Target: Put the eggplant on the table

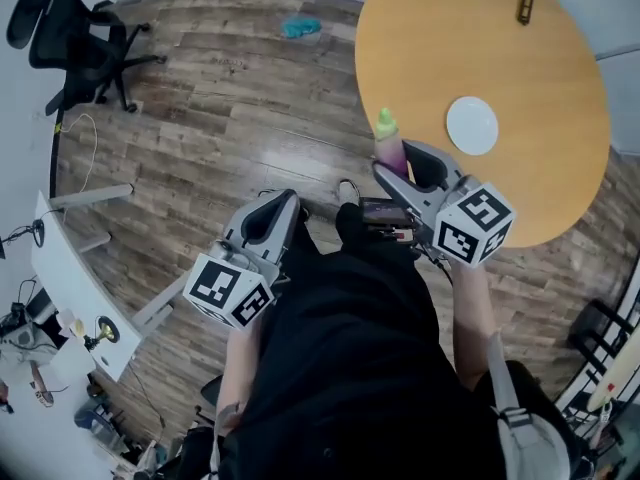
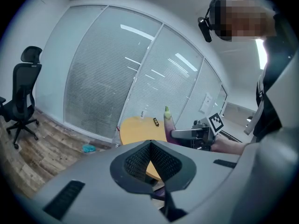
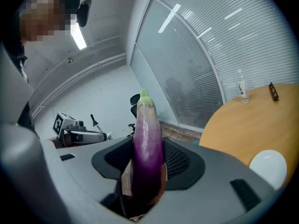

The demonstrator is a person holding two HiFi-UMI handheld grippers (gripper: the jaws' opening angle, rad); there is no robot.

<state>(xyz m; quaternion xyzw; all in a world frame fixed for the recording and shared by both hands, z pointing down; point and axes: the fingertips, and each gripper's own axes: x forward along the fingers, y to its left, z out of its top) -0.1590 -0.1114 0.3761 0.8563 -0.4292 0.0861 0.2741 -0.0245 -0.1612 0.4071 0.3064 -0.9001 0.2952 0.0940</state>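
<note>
Table [image 1: 450, 38] bears plate [image 1: 471, 125], whole only overhead; right gripper [image 1: 398, 168] pinches eggplant [image 3: 148, 148], left gripper [image 2: 149, 146] closed.

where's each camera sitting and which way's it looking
Head view: on the head, steeply down at left gripper, right gripper and table; legs, forearms show.
Left gripper view: on that gripper, along its jaws toward the table; torso at right.
Right gripper view: along its jaws gripping the eggplant; torso at left.
Shared by all: eggplant, table.
</note>
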